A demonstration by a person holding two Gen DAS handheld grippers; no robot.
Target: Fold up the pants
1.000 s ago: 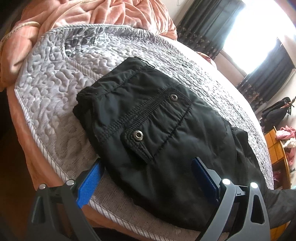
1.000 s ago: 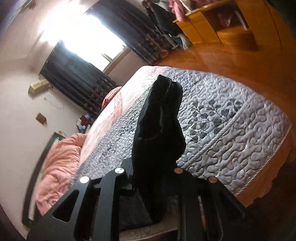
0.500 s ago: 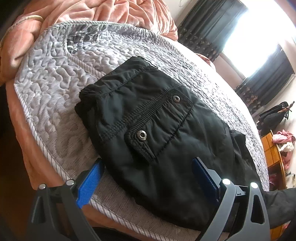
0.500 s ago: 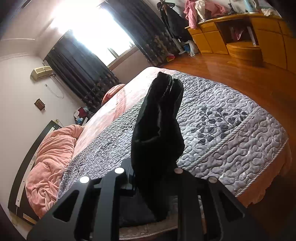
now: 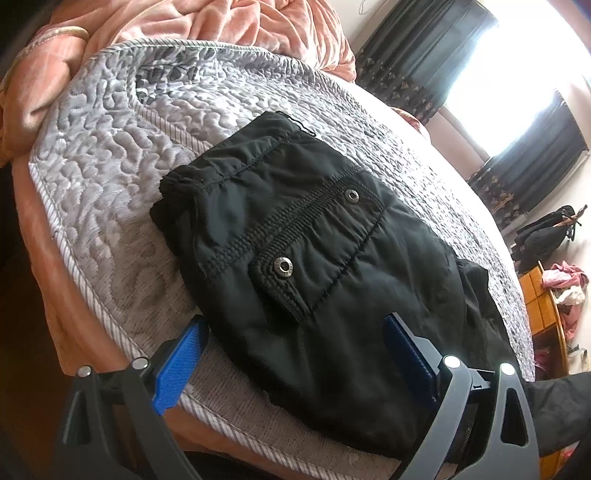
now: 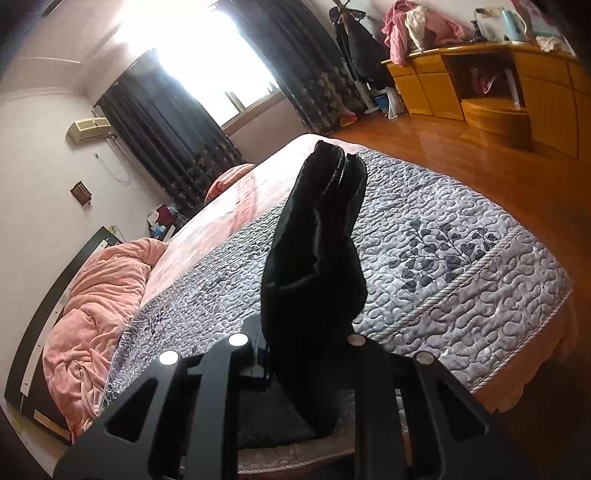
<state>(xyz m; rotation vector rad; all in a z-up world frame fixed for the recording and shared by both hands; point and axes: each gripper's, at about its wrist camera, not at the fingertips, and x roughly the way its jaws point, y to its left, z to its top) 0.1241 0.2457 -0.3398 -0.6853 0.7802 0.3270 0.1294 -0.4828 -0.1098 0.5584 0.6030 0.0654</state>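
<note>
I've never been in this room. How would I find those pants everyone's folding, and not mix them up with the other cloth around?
Start at the big bed under the grey quilted cover. Near its foot edge lie the black pants, waist end flat, with one end lifted by the right tongs. Unlike the rumpled pink blanket by the headboard, they are smooth and black, with a pocket flap bearing two metal snaps.

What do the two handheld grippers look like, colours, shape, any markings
The left gripper has dark grey frame arms with triangular cut-outs, round silver rivets and bright blue ribbed finger pads. The right gripper is all black, with the same cut-out frame and silver rivets; its pads are hidden. No cables, lettering or sleeves are visible.
</note>
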